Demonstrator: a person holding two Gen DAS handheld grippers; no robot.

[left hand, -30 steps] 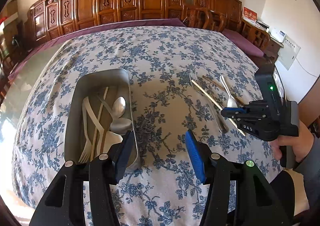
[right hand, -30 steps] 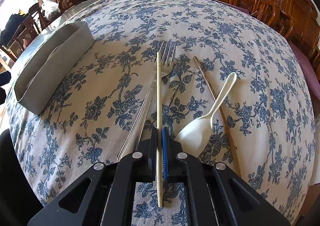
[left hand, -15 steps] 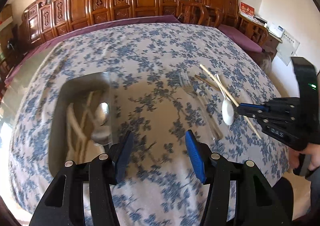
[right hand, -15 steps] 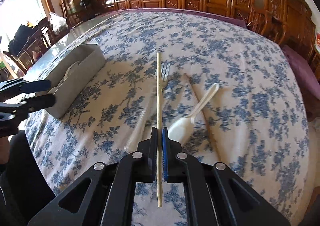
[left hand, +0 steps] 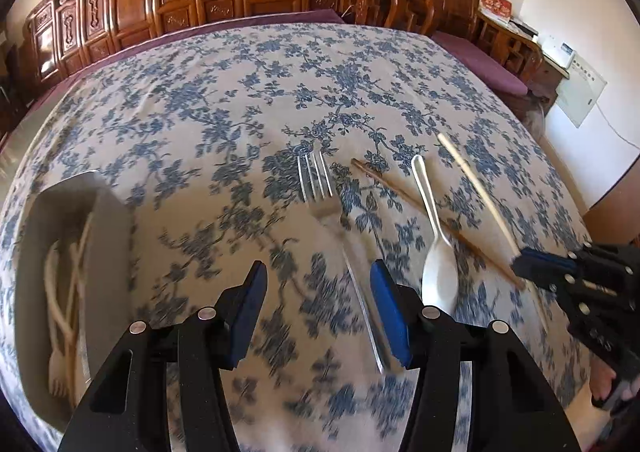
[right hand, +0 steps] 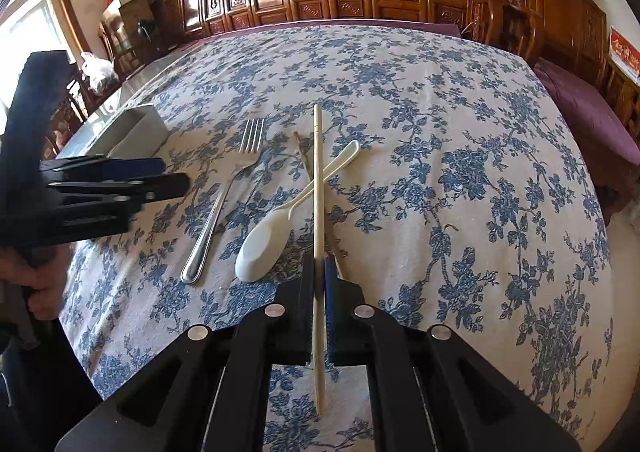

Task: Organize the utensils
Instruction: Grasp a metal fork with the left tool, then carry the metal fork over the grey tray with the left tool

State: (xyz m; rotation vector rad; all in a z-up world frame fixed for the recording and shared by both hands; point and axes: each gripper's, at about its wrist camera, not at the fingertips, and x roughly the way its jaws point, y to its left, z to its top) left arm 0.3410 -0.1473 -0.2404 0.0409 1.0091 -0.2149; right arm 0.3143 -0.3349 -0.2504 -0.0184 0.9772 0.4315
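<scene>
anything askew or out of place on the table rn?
Mildly: the white spoon lies crossed over the dark chopstick beside the fork, all loose on the cloth and outside the metal tray. Nothing looks spilled or damaged.

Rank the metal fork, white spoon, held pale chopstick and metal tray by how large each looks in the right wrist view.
1. Pale chopstick: longest, though it runs toward the lens, which inflates it.
2. Metal fork.
3. White spoon: nearly the fork's length, so that order is unsure.
4. Metal tray: smallest, but farthest and partly hidden by the left gripper.
</scene>
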